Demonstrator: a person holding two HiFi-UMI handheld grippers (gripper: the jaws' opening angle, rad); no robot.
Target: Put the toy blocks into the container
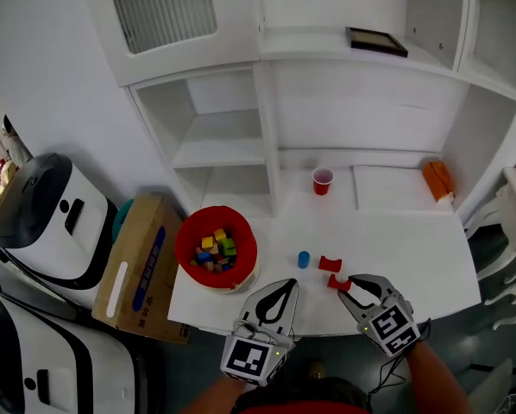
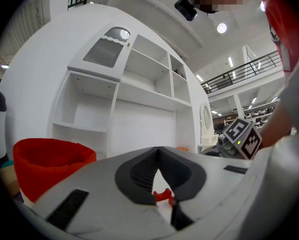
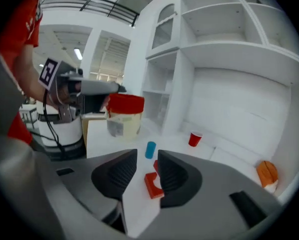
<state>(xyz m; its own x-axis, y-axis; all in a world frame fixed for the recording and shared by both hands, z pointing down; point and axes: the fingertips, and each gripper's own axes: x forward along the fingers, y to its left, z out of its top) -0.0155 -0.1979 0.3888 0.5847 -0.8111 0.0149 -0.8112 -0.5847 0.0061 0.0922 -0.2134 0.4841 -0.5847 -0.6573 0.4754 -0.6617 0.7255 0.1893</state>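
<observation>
A red container (image 1: 241, 241) at the table's left holds several coloured blocks. On the white table (image 1: 413, 257) lie a blue cylinder (image 1: 303, 260), a red arch block (image 1: 330, 264) and a second red block (image 1: 338, 283). My right gripper (image 1: 359, 281) is open at the front edge, and that second red block (image 3: 153, 185) lies low between its jaws against the right one, unpressed. The blue cylinder (image 3: 150, 148) stands just beyond. My left gripper (image 1: 291, 285) is shut and empty, right of the container (image 2: 49, 159). A red block (image 2: 162, 195) shows below its jaws.
A red cup (image 1: 323, 180) and an orange object (image 1: 438, 180) sit at the back by the white shelf unit (image 1: 267, 136). A cardboard box (image 1: 141, 266) and a white machine (image 1: 47, 214) stand left of the table. The table's front edge is right under both grippers.
</observation>
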